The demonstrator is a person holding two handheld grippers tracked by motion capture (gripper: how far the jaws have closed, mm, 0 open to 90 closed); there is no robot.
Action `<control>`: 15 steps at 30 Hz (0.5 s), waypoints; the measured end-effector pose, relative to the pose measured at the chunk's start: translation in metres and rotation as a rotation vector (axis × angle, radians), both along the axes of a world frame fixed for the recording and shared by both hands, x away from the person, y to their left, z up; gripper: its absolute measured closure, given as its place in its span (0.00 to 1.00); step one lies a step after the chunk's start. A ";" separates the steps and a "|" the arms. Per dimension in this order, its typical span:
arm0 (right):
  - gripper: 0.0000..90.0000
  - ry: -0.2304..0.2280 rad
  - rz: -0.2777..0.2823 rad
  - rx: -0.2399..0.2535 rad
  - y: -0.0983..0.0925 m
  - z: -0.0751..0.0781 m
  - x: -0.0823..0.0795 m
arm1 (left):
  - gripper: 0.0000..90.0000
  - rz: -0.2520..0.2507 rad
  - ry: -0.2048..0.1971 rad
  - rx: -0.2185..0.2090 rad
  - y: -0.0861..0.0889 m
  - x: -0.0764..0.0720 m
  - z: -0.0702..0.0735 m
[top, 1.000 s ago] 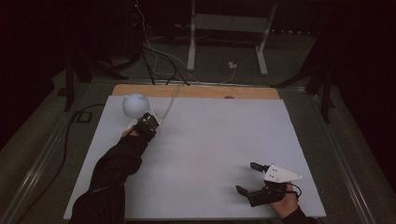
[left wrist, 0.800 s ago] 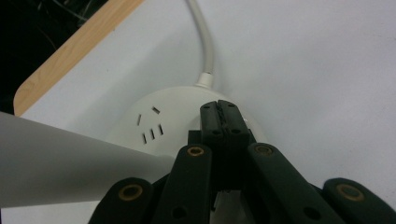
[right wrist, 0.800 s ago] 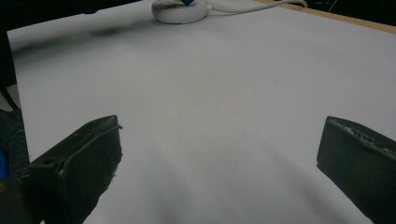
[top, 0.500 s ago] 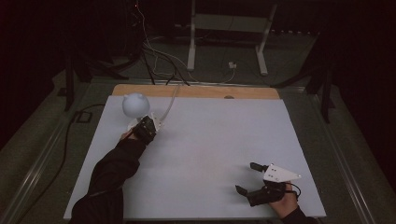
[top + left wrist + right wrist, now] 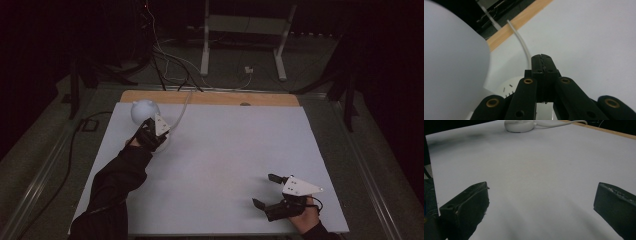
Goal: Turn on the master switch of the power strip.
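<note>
A white globe lamp (image 5: 144, 111) stands at the far left of the white table top (image 5: 225, 150). My left gripper (image 5: 154, 134) hovers just in front of it and to its right, its jaws shut with nothing between them. In the left gripper view the shut left gripper (image 5: 541, 58) points over a round white base (image 5: 511, 87). The globe (image 5: 451, 62) bulks at the left, and a white cable (image 5: 522, 42) runs toward the wooden edge. My right gripper (image 5: 264, 189) rests open near the front right. In its own view the right gripper (image 5: 542, 187) holds nothing, and the white base (image 5: 519, 125) lies far ahead.
A wooden strip (image 5: 210, 97) borders the table's far edge. Beyond it, on the dark floor, lie cables (image 5: 170, 60) and a white stand's legs (image 5: 240, 45). A black cable (image 5: 75, 135) trails down the left side. A dark sleeve (image 5: 115, 185) reaches in from the front left.
My left gripper has lifted a little beside the lamp, and its grey plate now shows more plainly. The right gripper has stayed where it was.
</note>
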State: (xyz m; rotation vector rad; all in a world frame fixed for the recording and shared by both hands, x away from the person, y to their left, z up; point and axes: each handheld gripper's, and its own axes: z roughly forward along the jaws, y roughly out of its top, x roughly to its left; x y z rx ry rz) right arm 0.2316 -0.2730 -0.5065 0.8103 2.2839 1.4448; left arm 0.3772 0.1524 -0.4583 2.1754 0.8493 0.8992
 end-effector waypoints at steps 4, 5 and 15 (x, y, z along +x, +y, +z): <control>0.00 0.002 0.000 0.001 -0.001 0.000 0.000 | 1.00 -0.010 -0.033 0.031 0.001 -0.002 -0.004; 0.00 0.002 0.000 0.001 0.000 0.000 0.000 | 1.00 -0.005 -0.045 0.049 0.001 -0.002 -0.008; 0.00 0.000 0.000 -0.001 0.000 0.000 0.000 | 1.00 0.076 -0.028 0.150 -0.003 0.013 -0.051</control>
